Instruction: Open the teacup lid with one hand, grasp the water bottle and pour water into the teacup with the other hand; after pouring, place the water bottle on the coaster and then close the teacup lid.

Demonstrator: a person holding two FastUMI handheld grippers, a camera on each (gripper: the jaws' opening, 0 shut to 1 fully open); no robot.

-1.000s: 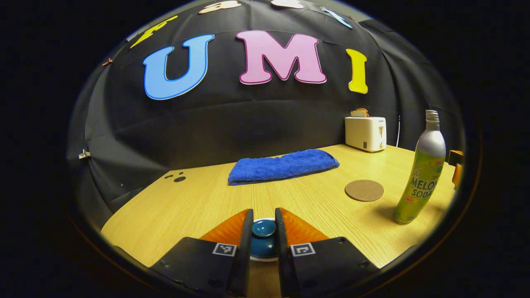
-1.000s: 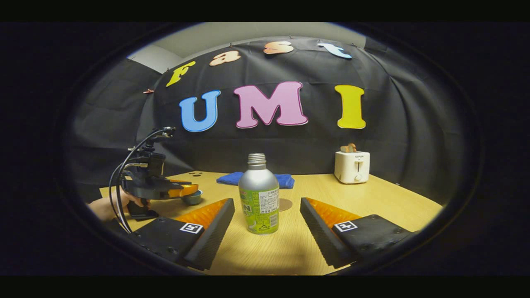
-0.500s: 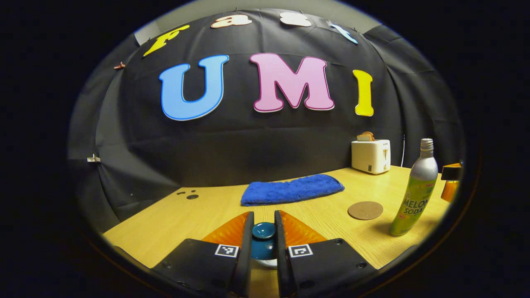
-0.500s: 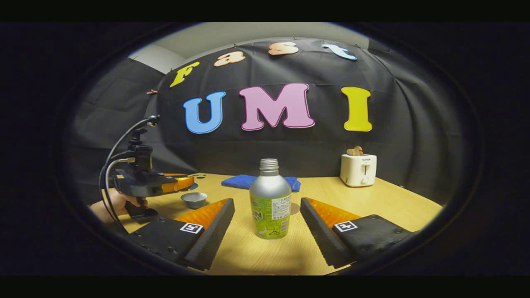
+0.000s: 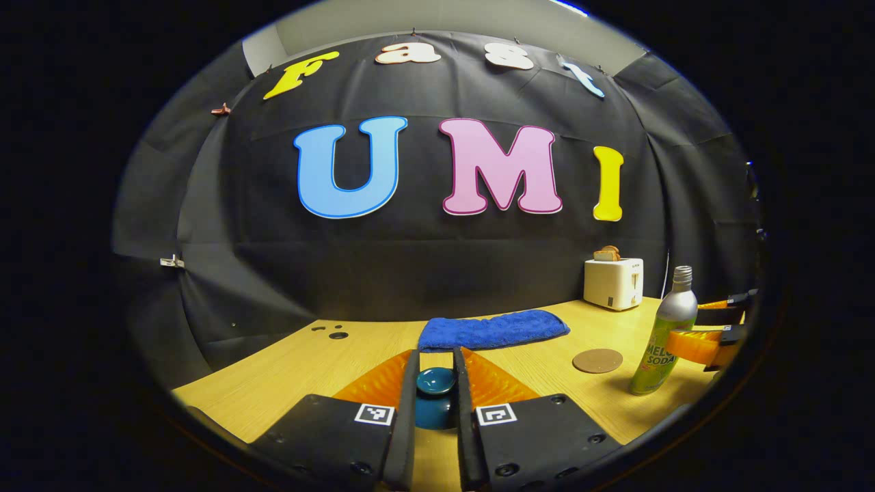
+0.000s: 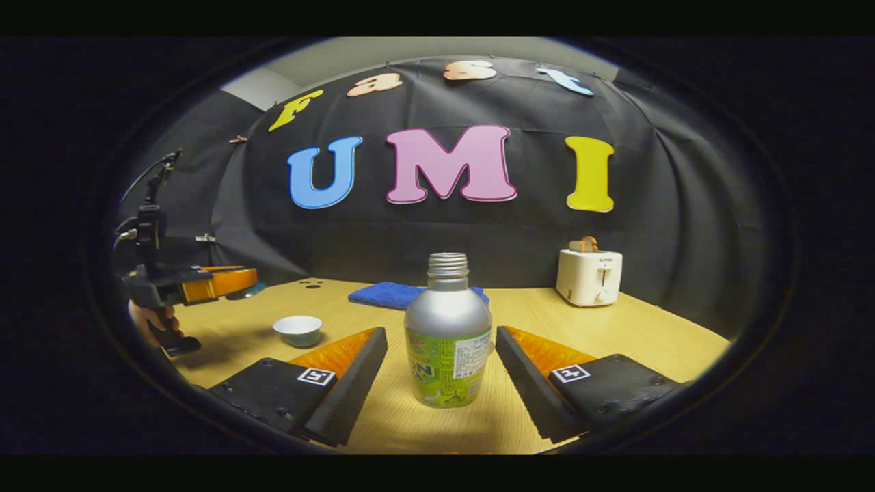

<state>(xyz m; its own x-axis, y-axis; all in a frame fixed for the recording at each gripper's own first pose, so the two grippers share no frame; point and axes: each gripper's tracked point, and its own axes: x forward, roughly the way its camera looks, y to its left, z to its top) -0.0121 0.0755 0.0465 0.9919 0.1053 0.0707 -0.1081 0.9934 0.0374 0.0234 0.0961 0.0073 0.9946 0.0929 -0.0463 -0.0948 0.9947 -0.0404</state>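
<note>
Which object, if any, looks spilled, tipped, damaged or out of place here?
Nothing stands out. The green-and-silver soda bottle stands upright and uncapped on the wooden table; the small white teacup sits upright, its blue lid lifted off.

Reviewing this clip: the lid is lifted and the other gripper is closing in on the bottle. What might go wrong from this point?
1. The tall silver-and-green soda bottle stands uncapped between the open right gripper fingers; a lopsided squeeze might tip it and spill.
2. The left gripper pinches the dark teal teacup lid by its small knob, well above the wooden table; a slip could drop it.
3. The small white teacup looks narrow, so pouring may overshoot.
</note>
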